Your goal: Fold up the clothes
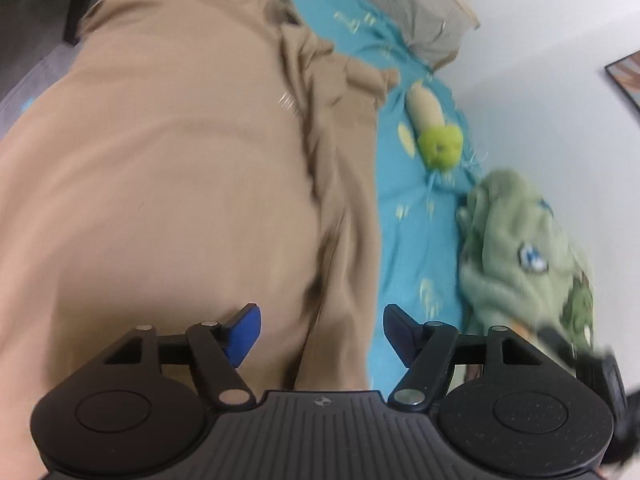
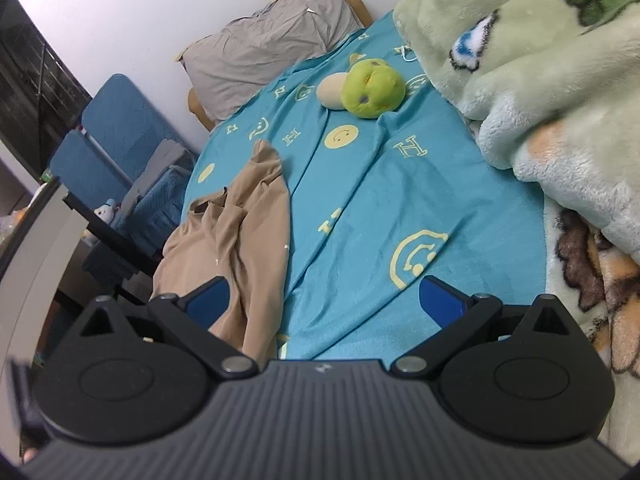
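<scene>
A tan garment (image 1: 168, 184) lies spread on the blue bedsheet (image 1: 420, 232), with a bunched fold down its right side. My left gripper (image 1: 322, 332) is open and empty just above the garment's near part. In the right wrist view the tan garment (image 2: 236, 240) lies at the bed's left edge, crumpled. My right gripper (image 2: 324, 304) is open and empty above the blue sheet (image 2: 360, 208), its left finger (image 2: 208, 300) over the garment's near edge.
A green plush toy (image 2: 372, 88) and a beige plush (image 2: 332, 90) lie at mid bed. A pale green fleece blanket (image 2: 540, 80) is heaped on the right. A grey pillow (image 2: 272, 44) is at the head. A blue chair (image 2: 120, 152) stands left of the bed.
</scene>
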A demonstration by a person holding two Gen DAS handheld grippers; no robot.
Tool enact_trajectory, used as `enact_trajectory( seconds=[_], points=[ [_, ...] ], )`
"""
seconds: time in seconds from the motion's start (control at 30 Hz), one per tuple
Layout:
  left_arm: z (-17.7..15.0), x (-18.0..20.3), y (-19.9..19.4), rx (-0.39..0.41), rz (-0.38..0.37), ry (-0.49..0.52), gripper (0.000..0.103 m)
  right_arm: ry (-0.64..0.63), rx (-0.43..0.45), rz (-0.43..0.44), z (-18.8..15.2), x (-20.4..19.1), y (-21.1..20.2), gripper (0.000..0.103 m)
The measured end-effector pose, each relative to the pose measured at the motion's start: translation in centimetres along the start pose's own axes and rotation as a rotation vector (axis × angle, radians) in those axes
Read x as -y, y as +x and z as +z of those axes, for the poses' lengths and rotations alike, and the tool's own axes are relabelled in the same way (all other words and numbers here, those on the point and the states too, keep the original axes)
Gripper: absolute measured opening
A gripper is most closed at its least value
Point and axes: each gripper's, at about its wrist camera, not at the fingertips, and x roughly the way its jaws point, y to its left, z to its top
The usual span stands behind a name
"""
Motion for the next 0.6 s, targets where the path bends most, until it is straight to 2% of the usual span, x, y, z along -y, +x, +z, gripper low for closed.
enact_trajectory(
  seconds=[0.1, 0.2, 0.23, 0.27, 0.33, 0.43, 0.5, 0.6],
  points=[
    [1.8, 1.5, 2.8, 0.028, 0.009, 0.059, 0.068, -0.004, 0.0, -0.007, 0.0, 0.1, 0.3, 0.103],
    [2.5, 2.3, 5.7, 0.04, 0.051, 0.143, 0.062, 0.01, -0.013, -0.016, 0.1, 0.4, 1.0, 0.103],
    [2.6, 2.3, 6.4, 0.043, 0.064, 0.157, 0.047, 0.012, -0.016, -0.016, 0.2, 0.4, 1.3, 0.103],
    [2.7, 2.2, 6.8, 0.044, 0.063, 0.162, 0.025, 0.014, -0.02, -0.015, 0.2, 0.5, 1.5, 0.103],
    [2.6, 1.5, 6.9, 0.047, 0.029, 0.158, 0.003, 0.018, -0.024, -0.018, 0.4, 0.4, 2.0, 0.103],
    [2.7, 1.2, 6.0, 0.057, -0.025, 0.19, 0.002, 0.019, -0.029, -0.005, 0.6, 0.3, 2.5, 0.103],
    [3.0, 1.0, 5.0, 0.071, -0.022, 0.207, 0.002, 0.016, -0.032, 0.003, 0.6, 0.1, 2.7, 0.103],
    [3.6, 0.5, 4.5, 0.116, 0.095, 0.255, 0.002, 0.016, -0.038, 0.005, 0.6, 0.0, 3.1, 0.103]
  ],
)
